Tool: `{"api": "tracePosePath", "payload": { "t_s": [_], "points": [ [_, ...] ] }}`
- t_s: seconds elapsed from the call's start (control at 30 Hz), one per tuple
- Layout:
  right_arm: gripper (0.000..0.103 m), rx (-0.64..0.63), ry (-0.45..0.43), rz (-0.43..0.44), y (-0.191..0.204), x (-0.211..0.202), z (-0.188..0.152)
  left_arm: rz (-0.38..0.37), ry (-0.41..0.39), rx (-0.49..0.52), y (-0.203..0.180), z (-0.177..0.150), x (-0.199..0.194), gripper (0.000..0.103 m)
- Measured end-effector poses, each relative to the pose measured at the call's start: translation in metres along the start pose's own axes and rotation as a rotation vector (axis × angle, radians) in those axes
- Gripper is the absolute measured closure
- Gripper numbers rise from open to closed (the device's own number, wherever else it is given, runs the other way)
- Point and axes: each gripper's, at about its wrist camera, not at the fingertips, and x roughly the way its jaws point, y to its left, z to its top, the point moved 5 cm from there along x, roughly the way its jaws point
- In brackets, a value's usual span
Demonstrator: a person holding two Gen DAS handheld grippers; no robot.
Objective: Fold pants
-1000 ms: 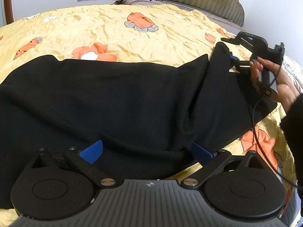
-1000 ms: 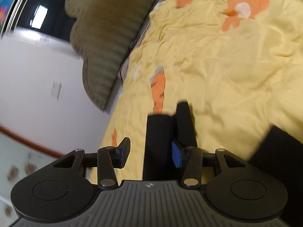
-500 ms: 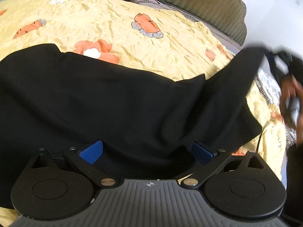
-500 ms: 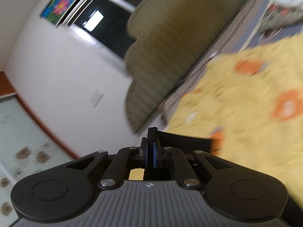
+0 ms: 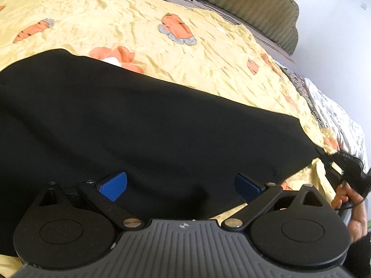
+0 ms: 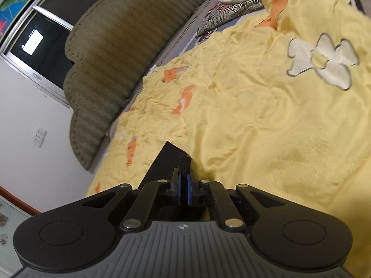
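Note:
Black pants (image 5: pixel 143 125) lie spread across the yellow bedspread (image 5: pixel 208 53), filling the middle of the left wrist view. My left gripper (image 5: pixel 178 184) is open, its blue pads wide apart just above the near edge of the fabric. My right gripper (image 6: pixel 184 186) is shut on a corner of the pants (image 6: pixel 167 162), which rises as a black triangle past the pads. In the left wrist view the right gripper (image 5: pixel 343 169) shows at the far right, holding the pulled-out right corner of the pants low over the bed.
A green padded headboard (image 6: pixel 120 58) stands at the back of the bed. Patterned pillows (image 6: pixel 227 11) lie at the bed's far side. A window (image 6: pixel 39 39) and a wall switch (image 6: pixel 39 136) are on the wall behind.
My right gripper shut on the pants corner, lifted it, then carried it out and down to the right. The fold in the pants has been pulled flat. My left gripper stayed open.

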Motion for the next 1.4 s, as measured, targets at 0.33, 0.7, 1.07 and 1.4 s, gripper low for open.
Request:
{"api": "tracePosePath", "payload": {
  "t_s": [0.33,0.7,1.07,1.4],
  "points": [
    [0.086,-0.428,-0.174,-0.124,0.075,-0.035,-0.027,0.105,-0.161,-0.028,0.046,0.014,-0.074,0.005],
    [0.073,-1.582,0.185,0.683,0.312,-0.041,-0.379,0.526,-0.377,-0.422,0.213,-0.009,-0.213,0.005],
    [0.066,-1.934,0.262,0.976,0.347,-0.062,-0.564,0.258,-0.265,-0.645,0.268,-0.055,-0.210,0.005],
    [0.041,-2.182,-0.014,0.838,0.337,-0.048,-0.610,0.003,-0.281,-0.866,0.298,-0.059,-0.181,0.003]
  ]
}}
